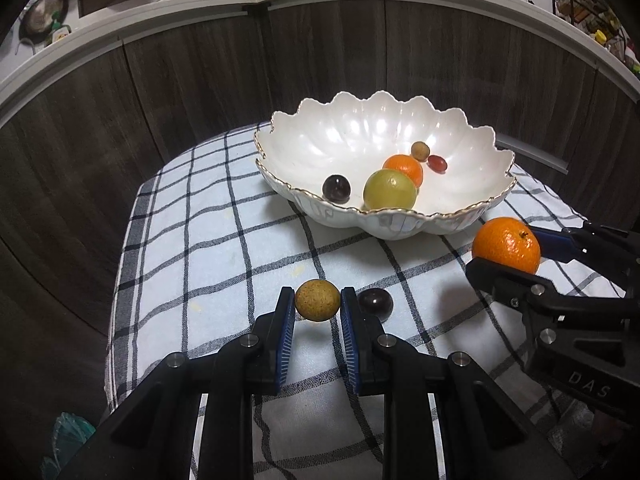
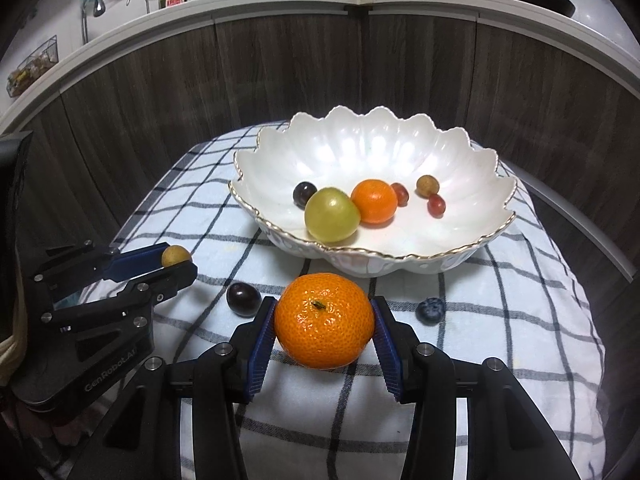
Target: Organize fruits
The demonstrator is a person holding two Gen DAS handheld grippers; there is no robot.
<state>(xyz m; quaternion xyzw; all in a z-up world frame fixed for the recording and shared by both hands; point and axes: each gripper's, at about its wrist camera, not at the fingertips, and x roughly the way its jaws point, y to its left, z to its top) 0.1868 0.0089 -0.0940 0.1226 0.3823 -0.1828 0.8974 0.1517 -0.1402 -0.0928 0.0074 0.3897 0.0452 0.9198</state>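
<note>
Gripping a tan longan [image 1: 317, 300], the left tool [image 1: 316, 305] hangs beside the right tool [image 2: 324, 322] clamping a mandarin [image 2: 323, 320].

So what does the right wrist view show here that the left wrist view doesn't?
Only the right wrist view shows the blueberry on the cloth and a second small red fruit in the bowl.

Only the left wrist view shows the small tan fruit head-on between the left gripper pads.

Both show the right gripper clamping the mandarin, the dark grape on the cloth, and the bowl's green fruit and orange.
</note>
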